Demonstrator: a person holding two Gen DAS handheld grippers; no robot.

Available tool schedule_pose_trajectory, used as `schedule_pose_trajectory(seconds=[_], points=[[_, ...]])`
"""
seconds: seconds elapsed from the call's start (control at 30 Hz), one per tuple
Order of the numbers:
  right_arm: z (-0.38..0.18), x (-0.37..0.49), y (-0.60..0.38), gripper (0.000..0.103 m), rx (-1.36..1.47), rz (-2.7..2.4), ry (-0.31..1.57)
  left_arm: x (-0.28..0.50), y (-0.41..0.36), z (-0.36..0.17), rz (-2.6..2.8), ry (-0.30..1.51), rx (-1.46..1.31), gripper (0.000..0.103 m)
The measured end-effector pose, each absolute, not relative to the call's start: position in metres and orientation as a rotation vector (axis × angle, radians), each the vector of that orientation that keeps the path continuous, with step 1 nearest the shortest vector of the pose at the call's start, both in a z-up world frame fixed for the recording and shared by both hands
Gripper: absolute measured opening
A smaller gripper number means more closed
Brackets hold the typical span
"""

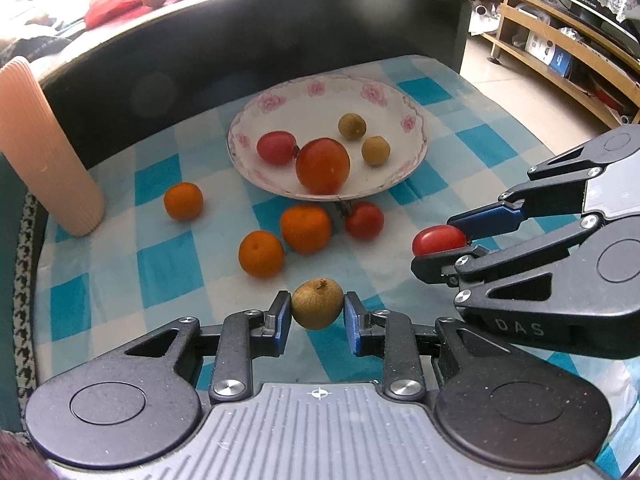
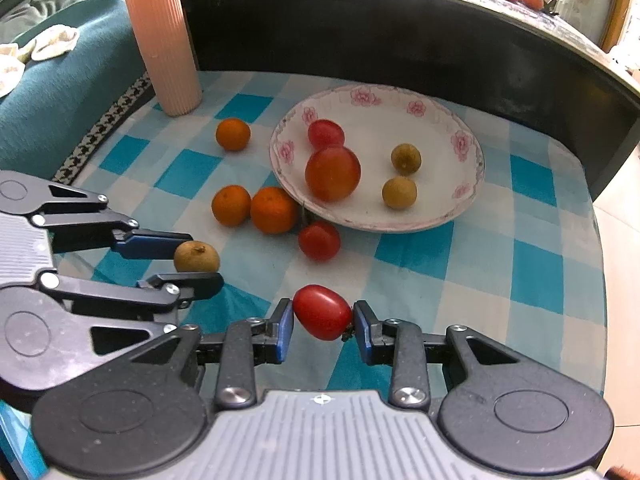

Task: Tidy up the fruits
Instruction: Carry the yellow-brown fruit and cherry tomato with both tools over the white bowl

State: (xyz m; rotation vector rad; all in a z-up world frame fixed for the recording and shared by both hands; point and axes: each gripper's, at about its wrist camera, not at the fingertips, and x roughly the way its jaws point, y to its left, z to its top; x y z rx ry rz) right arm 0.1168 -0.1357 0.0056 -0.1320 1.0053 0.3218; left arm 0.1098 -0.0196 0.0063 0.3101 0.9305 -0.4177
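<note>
A living room: a low bench covered with a blue-and-white checked cloth, a dark raised ledge behind it, wooden shelving along the far wall. The floral-rimmed plate serves as the landmark.

Inside the plate: one large orange-red tomato, a smaller red tomato touching it on the side nearer the ribbed pink vase, and two brown longans apart from them on the opposite side.

Outside the plate, on the cloth: a red tomato just in front of the near rim, two small oranges beside it, a third orange towards the vase.

Left hand-held gripper: closed on a brown longan, pads pressing both sides, well in front of the plate, low over the cloth. Whether the fruit is off the cloth cannot be told.

Right hand-held gripper: closed on an oval red cherry tomato, also in front of the plate, to the right of the left one. Its stem end sits against the right pad.

Assessment: both pickups appear complete; the step in hand is the carry to the plate. The next move calls for lifting each fruit over the near rim and releasing in a free spot: the longan beside the two already there, the tomato near the red ones. The tools are close together, so one should go first. Grip pressure on the soft tomato should stay light. Four fruits remain on the cloth.
</note>
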Motion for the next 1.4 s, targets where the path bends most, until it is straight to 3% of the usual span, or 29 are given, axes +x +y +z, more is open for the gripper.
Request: schedule_pose_trajectory(seconds=[1.4], points=[[0.052, 0.161, -0.164, 0.047, -0.023, 0.199, 0.872, 0.166, -0.052, 0.053, -0.384, 0.799, 0.287, 0.034]])
